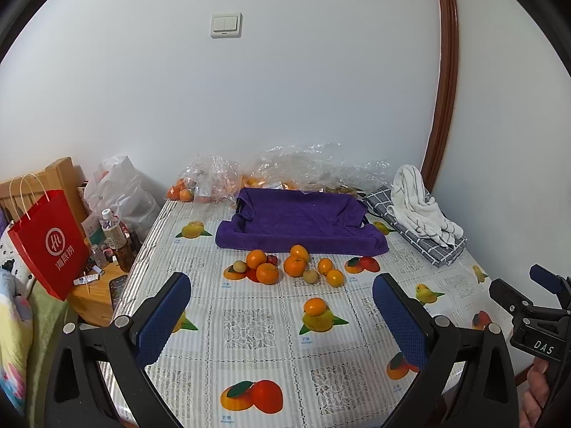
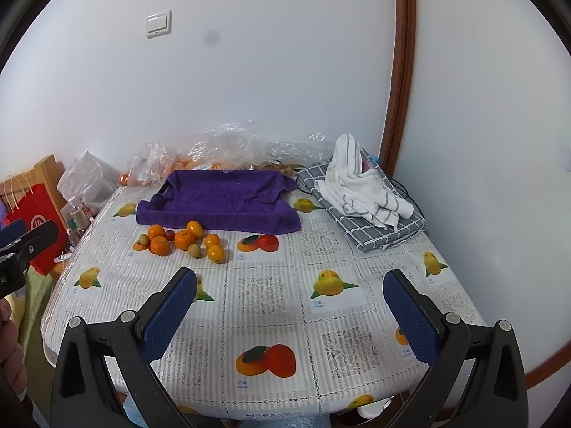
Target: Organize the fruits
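Fingers spread wide on both tools, nothing between them. Left gripper [image 1: 282,315] hangs over the near half of the counter [image 1: 249,324], blue pads apart. Right gripper [image 2: 289,315] likewise, pads apart, empty.

Just ahead of the left gripper, slightly right of its centre line: a single orange [image 1: 314,305] sitting on a printed mango motif. The right wrist view does not clearly separate this fruit from the print beneath it.

Farther ahead of the left gripper: the fruit cluster [image 1: 289,265], oranges with a few smaller pale-green fruits and one small dark-red one, touching or just beside each other. The cluster's long axis runs left-right across the gripper's line of sight. From the right gripper the same cluster [image 2: 183,240] lies ahead and well to the left.

Beyond the cluster, just beside it: a purple towel [image 1: 301,223] draped over a tray-like shape, long axis also crosswise, a dark edge showing at its far left corner. Right of it, a grey checked cloth [image 1: 424,239] with a white striped towel [image 1: 419,207] heaped on top.

Against the wall: crumpled clear plastic bags [image 1: 221,176] holding more oranges.

Left view only: red paper bag [image 1: 50,246] and bottle [image 1: 114,233] off the counter's left edge, seen in full; right gripper body at far right edge. Right view only: the counter's rounded near edge and the left tool at far left edge.
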Demonstrator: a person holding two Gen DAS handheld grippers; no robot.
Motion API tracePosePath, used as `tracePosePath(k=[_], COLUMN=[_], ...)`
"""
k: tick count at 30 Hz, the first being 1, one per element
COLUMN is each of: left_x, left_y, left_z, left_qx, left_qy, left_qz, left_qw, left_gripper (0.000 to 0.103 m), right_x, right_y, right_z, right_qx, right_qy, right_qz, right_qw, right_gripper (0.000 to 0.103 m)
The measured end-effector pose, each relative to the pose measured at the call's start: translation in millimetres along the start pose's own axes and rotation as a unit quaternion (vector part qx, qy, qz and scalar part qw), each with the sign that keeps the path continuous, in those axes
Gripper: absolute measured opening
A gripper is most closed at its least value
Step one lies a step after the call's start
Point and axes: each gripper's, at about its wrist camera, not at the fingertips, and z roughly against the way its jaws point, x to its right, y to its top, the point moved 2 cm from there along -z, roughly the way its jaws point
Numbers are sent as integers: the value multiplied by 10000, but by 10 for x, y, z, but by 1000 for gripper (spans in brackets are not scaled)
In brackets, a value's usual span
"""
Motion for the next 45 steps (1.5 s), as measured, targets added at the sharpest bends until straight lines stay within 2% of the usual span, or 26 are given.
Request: tracePosePath(k=[18, 45], left_x=[5, -45], left_y=[-1, 31], left_z=[9, -1], left_qx=[-27, -70], left_qy=[-106, -41], left_qz=[-17, -38], left_qw=[9999, 10000], left_gripper=[103, 103], right_x=[-4, 38], right_y=[13, 11], right_z=[73, -17], right_qx=[72, -54], right_qy=[35, 87], right_qz=[-41, -98], right_qw=[10000, 9999], right_gripper=[103, 103])
